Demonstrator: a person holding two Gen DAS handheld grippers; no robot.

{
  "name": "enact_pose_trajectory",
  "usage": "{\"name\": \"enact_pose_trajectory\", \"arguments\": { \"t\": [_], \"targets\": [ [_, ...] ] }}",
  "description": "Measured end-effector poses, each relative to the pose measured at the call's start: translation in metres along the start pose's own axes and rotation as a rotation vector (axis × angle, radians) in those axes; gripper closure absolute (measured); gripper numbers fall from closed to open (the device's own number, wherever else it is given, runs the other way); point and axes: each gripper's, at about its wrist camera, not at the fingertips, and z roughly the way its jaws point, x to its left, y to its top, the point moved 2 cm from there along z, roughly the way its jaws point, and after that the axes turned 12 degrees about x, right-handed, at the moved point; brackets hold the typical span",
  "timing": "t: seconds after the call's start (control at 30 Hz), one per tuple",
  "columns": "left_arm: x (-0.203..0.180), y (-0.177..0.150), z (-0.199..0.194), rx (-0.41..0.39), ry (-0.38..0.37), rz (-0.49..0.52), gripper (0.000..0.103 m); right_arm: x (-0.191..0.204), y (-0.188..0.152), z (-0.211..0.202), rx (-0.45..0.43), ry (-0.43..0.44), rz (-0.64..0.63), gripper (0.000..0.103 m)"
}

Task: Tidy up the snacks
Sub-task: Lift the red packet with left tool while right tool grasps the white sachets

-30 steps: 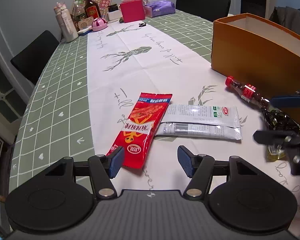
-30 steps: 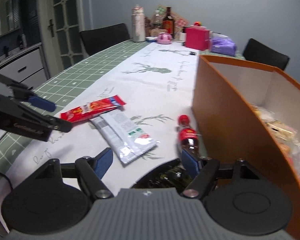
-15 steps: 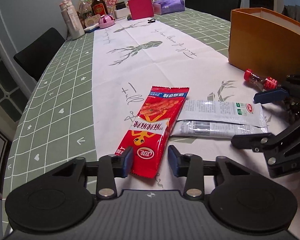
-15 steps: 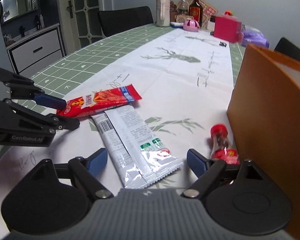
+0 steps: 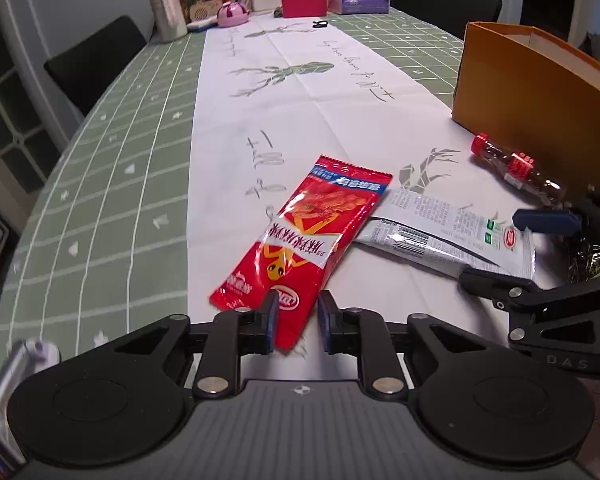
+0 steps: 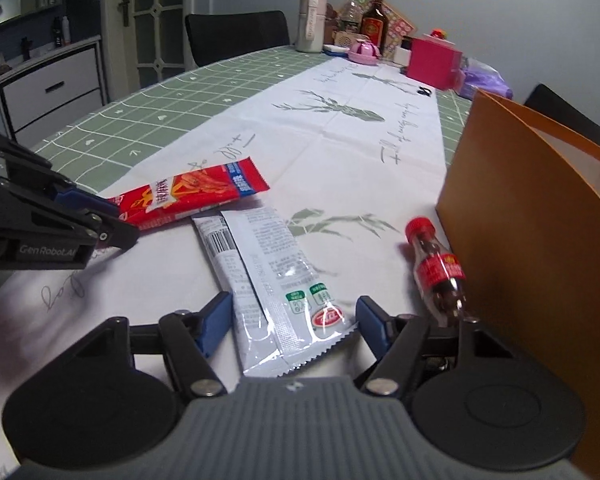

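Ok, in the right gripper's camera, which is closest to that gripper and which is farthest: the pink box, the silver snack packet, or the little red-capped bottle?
1. Silver snack packet: its end lies between the right gripper fingers.
2. Red-capped bottle: just ahead on the right, beside the orange box.
3. Pink box: far end of the table.

Left gripper (image 5: 297,322) sat low and level, jaws narrowed to a small gap; right gripper (image 6: 294,322) sat low just beside it, jaws spread wide, fingers (image 6: 216,320) level
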Motion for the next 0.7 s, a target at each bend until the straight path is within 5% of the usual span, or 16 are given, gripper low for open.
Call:
{"name": "enact_pose_trajectory", "arguments": {
  "t": [0.1,0.4,0.57,0.7],
  "targets": [
    [-0.001,-0.011,-0.008,0.02,-0.053,-0.046,0.093,0.004,-0.011,-0.008,0.009,-0.008,0.044,0.037],
    [-0.024,-0.039,-0.021,0.049,-0.175,-0.027,0.093,0.009,-0.036,-0.029,0.046,0.08,0.111,0.032],
    [-0.014,-0.032,-0.03,0.019,-0.18,-0.051,0.056,0.01,-0.036,-0.035,0.021,0.112,0.079,0.03],
    [-0.002,-0.022,-0.032,-0.002,-0.158,-0.039,0.05,0.019,-0.028,-0.031,0.013,0.144,-0.057,0.022]
  ]
}}
